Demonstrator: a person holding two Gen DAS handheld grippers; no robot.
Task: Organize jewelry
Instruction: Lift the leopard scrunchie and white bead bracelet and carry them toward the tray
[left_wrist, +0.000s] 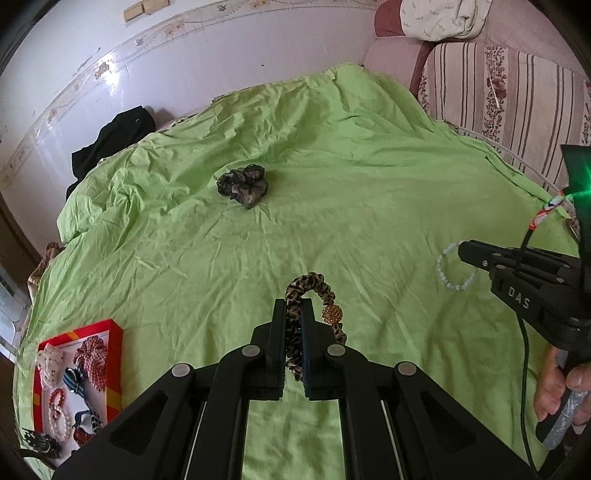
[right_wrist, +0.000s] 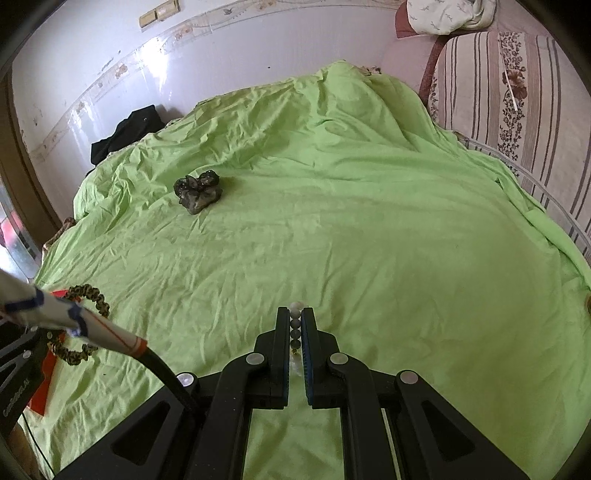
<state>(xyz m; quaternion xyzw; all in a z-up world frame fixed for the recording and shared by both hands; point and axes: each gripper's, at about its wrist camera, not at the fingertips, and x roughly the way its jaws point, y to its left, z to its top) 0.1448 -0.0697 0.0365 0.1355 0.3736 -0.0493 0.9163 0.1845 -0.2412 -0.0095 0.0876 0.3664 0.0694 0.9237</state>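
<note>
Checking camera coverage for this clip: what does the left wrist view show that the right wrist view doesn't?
Left wrist only: the red box's contents, and the bead bracelet seen as a full ring at the right claw.
Right wrist only: the beads lined up between that claw's fingers.
Both: the leopard scrunchie, the dark scrunchie and the green sheet.
</note>
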